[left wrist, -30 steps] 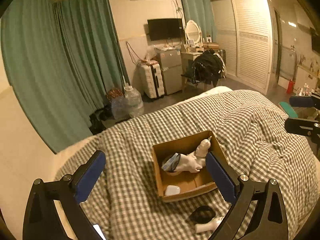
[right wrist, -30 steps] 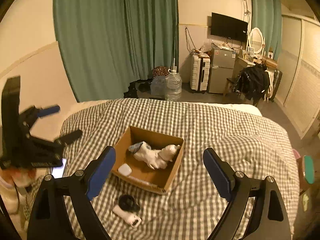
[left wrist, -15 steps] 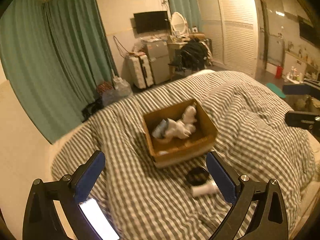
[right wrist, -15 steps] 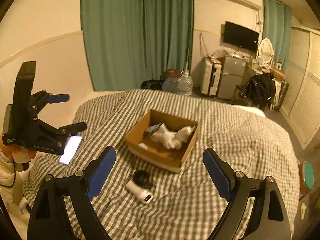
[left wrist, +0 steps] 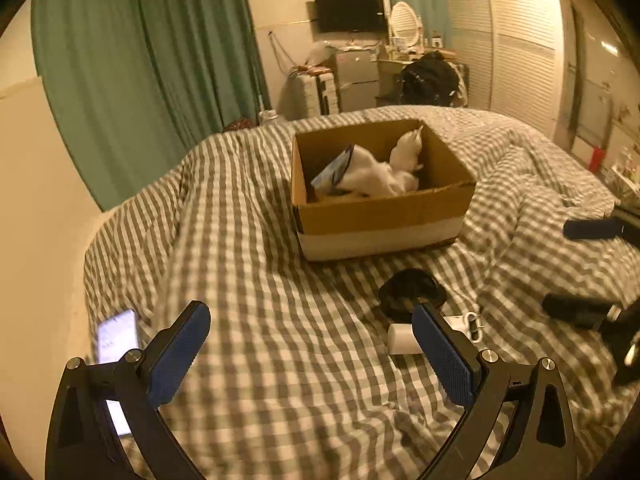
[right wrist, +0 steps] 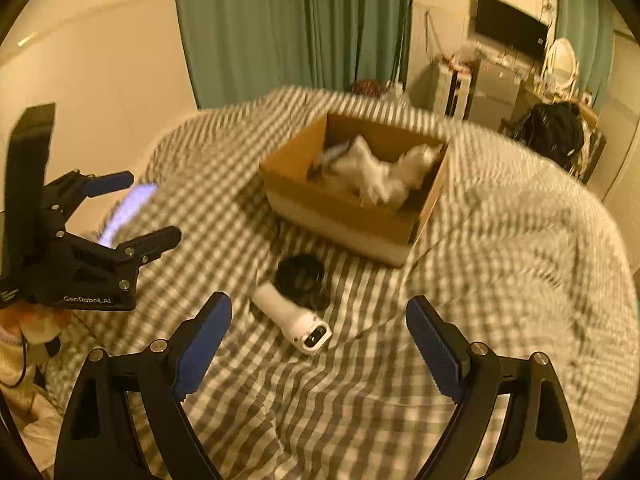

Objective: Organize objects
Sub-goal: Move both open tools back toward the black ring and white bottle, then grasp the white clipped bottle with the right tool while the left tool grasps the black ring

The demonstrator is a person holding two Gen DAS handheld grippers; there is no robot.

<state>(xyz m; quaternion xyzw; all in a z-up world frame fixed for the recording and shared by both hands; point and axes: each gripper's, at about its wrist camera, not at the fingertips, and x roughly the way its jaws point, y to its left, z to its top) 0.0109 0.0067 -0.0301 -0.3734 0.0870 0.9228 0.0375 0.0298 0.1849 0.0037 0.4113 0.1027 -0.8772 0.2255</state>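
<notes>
Loose items on the grey-and-white checked duvet (right wrist: 500,240) are being targeted: a white cylindrical handheld device (right wrist: 290,318) and a black round coiled object (right wrist: 301,276) touching it are lying just in front of the open brown cardboard box (right wrist: 340,208). White soft items (right wrist: 380,170), possibly a plush toy, and a blue-edged packet (left wrist: 334,170) are already being held inside the box. A lit smartphone (left wrist: 116,334) is lying on the duvet near the bed's left edge, well apart from the box.

Both tongs are being held released and empty. The right gripper (right wrist: 320,340) is being hovered above the duvet with the white device lying between and ahead of its blue pads (right wrist: 202,350). The left gripper (left wrist: 312,354) is being hovered near the phone side; the white device is partly hidden behind its right finger in the left wrist view.

The step is judged as an approach for picking the white device, with most of the task left.

Risks being flagged:
- The smooth rounded device is likely being rolled away on soft bedding if the pads are closed off-centre.
- The black object is touching it, so both could be dragged or snagged together.
- Duvet folds could be pinched along with the device.
- The two grippers are being worked near each other, so a collision is possible.
- Motion blur is hiding fine detail.
</notes>
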